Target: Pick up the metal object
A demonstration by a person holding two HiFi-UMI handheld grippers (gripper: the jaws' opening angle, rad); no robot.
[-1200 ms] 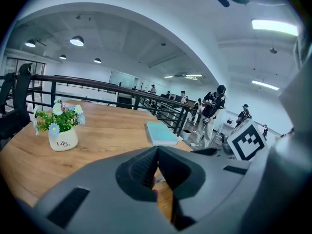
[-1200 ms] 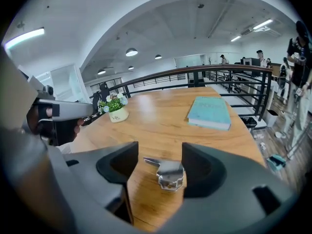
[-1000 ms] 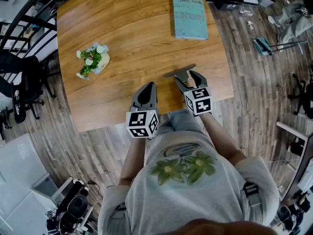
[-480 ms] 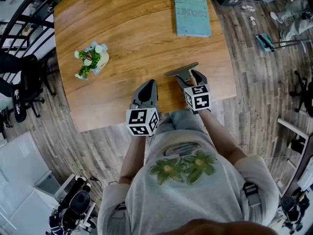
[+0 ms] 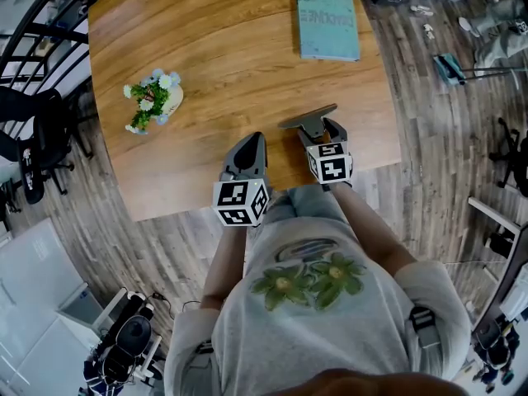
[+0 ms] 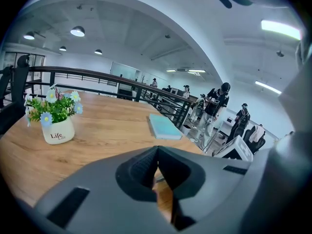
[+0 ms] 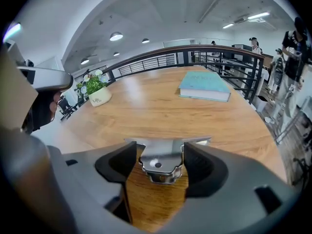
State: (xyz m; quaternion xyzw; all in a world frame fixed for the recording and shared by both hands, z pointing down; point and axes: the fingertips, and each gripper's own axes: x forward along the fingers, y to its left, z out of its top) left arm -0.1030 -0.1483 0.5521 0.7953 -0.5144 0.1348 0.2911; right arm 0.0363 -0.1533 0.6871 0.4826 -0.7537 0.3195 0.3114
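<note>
Wooden table (image 5: 231, 48) below, we see our right gripper (image 7: 161, 155), jaws just opening wide, straddling the metal object (image 7: 163, 164); left gripper (image 6: 157, 152) closed, empty; pot (image 6: 57, 131) beyond it reads "Life", probably twice.

One pale wooden surface (image 5: 206, 40) carries three things: one flat silver metal bracket (image 5: 301, 120), one teal hardcover book (image 5: 327, 22) and one small white pot of blue and white flowers (image 5: 153, 101). Two grey hand-held grippers, left gripper (image 5: 250, 143) and right gripper (image 5: 320, 134), each bear one marker cube. The background people (image 6: 217, 99) are too small to count.
</note>
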